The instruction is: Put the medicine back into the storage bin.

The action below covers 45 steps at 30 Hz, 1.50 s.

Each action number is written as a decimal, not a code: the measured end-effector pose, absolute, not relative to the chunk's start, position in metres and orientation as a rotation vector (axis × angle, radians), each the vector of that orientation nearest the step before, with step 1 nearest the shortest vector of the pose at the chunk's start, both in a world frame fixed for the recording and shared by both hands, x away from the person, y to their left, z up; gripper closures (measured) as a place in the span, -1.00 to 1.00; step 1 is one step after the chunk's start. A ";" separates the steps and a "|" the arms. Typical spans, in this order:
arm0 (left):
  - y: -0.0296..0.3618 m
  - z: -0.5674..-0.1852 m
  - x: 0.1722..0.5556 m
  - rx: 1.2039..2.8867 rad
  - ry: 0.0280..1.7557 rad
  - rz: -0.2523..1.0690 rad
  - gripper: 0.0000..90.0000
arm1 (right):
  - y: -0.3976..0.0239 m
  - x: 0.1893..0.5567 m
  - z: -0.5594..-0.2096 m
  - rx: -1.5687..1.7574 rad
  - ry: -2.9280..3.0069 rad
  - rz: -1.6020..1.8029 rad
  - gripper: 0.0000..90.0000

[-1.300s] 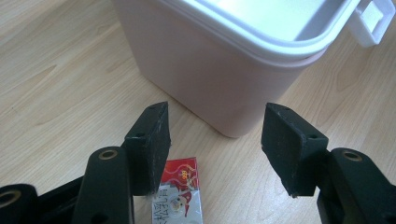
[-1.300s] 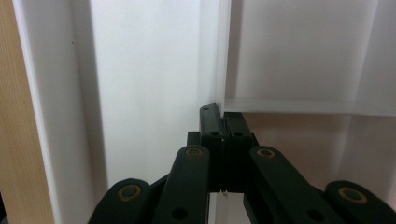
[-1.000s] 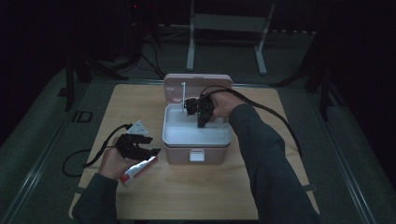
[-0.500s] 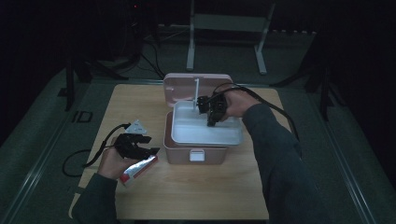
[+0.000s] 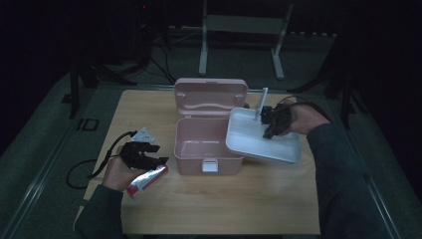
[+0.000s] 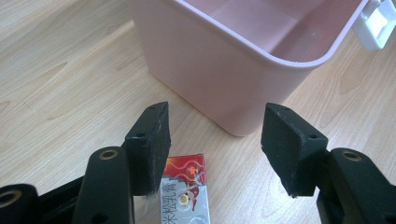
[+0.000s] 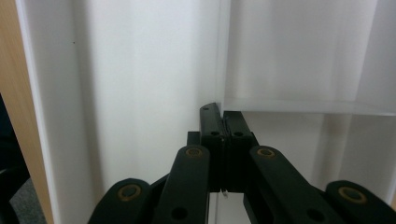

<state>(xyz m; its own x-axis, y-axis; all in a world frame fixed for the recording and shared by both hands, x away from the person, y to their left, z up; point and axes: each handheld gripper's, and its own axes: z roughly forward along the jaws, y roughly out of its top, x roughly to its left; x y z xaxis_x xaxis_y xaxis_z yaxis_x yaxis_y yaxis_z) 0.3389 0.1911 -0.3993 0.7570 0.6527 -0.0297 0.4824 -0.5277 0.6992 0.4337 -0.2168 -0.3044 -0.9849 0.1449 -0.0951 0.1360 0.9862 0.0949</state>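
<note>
White tray [image 5: 249, 137] hangs tilted beside pink box [image 5: 199, 149], wrapped pack [image 5: 147, 180] near.

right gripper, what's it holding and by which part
The right gripper is shut on the white plastic tray insert, pinching a thin inner divider wall. The tray hangs tilted beside the open pink plastic box.

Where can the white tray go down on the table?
Bare wood lies along the near edge of the table, in front of the pink box, and under the white tray at its right. The left is crowded: the left hand-held gripper and a red packet.
</note>
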 end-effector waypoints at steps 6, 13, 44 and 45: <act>0.192 -0.397 0.339 2.213 0.855 0.304 -0.05 | -0.259 0.430 -0.316 0.338 2.983 0.106 0.99; 0.193 -0.397 0.338 2.209 0.850 0.308 -0.06 | -0.291 0.429 -0.352 0.446 2.994 0.094 0.99; 0.193 -0.403 0.337 2.199 0.858 0.298 -0.05 | -0.333 0.411 -0.430 0.628 2.934 0.410 0.61; 0.193 -0.403 0.337 2.198 0.859 0.298 -0.06 | -0.332 0.410 -0.429 0.629 2.927 0.441 0.61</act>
<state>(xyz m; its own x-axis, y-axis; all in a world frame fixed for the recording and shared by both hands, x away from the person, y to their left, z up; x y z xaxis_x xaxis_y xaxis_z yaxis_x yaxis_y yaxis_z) 0.3375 0.1930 -0.4034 0.7486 0.6611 -0.0502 0.4882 -0.4984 0.7164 0.4102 -0.3321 -0.4286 -0.9071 0.4178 -0.0511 0.3842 0.8715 0.3047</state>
